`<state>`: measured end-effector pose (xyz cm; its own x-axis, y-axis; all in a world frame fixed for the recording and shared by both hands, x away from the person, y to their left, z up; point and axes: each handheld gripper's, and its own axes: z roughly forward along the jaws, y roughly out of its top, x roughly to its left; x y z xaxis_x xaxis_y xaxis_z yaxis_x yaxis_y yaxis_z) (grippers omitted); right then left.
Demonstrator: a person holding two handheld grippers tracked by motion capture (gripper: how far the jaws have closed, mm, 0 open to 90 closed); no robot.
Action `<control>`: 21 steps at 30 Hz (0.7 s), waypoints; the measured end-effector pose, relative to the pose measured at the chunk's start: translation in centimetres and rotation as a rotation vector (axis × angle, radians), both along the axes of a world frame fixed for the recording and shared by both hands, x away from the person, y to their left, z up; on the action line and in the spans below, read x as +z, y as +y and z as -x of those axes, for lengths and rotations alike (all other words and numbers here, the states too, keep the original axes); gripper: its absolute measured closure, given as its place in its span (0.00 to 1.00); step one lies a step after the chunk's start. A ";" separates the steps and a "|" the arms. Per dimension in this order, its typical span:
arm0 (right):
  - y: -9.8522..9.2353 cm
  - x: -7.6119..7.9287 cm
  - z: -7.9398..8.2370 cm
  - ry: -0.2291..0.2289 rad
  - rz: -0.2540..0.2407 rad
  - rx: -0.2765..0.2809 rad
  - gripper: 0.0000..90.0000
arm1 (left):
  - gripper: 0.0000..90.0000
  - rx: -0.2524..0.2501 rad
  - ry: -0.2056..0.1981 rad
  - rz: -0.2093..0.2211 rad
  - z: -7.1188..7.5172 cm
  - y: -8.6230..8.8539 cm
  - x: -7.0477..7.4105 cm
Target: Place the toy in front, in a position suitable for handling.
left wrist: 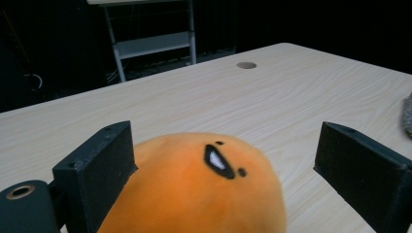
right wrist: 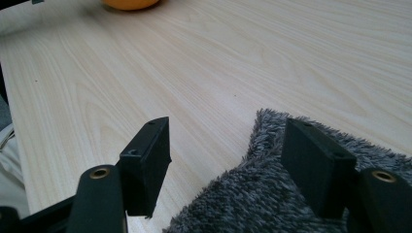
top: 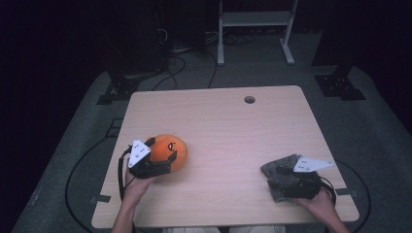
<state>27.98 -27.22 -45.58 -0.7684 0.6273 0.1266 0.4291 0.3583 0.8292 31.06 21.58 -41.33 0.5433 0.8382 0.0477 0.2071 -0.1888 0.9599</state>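
High view: fixed overhead, looks forward and down across whole tabletop [top: 218, 131], floor and dark room beyond. Left gripper view: low, close behind orange plush [left wrist: 194, 189], facing far tabletop edge. Right gripper view: low over grey cloth [right wrist: 291, 199], facing across tabletop; orange plush at top edge, shared with both other views.

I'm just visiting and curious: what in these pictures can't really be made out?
- Orange plush toy: its lower part is cut off by the bottom edge of the left gripper view.
- Grey fluffy cloth: its near side is hidden under the right tool in the high view.
- Left tool: whether its near jaw touches the toy is unclear.
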 end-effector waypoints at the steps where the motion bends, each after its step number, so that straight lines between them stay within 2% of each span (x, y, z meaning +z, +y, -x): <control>1: 0.0 0.0 0.0 0.004 -0.001 0.000 0.37 | 0.07 0.007 0.001 -0.001 -0.1 0.3 -0.1; 6: 0.1 -0.1 0.0 0.010 0.000 -0.002 0.37 | 0.07 0.029 0.003 -0.001 -0.4 1.5 -0.4; 13: 0.2 -0.1 0.1 0.010 0.002 0.001 0.37 | 0.07 0.019 0.020 -0.028 -0.7 2.7 -1.1; 15: 0.1 -0.1 0.1 0.012 -0.002 0.001 0.37 | 0.07 0.010 0.043 -0.036 -0.9 2.7 -1.4; 17: 0.1 -0.1 0.1 0.015 -0.003 0.002 0.37 | 0.08 0.013 0.046 -0.045 -1.1 2.7 -1.6; 19: 0.1 -0.1 0.1 0.010 -0.005 0.005 0.37 | 0.08 0.006 0.075 -0.054 -1.4 2.7 -2.1; 20: 0.0 -0.1 0.1 0.011 -0.004 0.006 0.37 | 0.07 0.009 0.091 -0.074 -1.6 2.6 -2.5; 21: 0.0 -0.1 0.1 0.011 -0.004 0.006 0.37 | 0.07 0.009 0.091 -0.074 -1.6 2.6 -2.5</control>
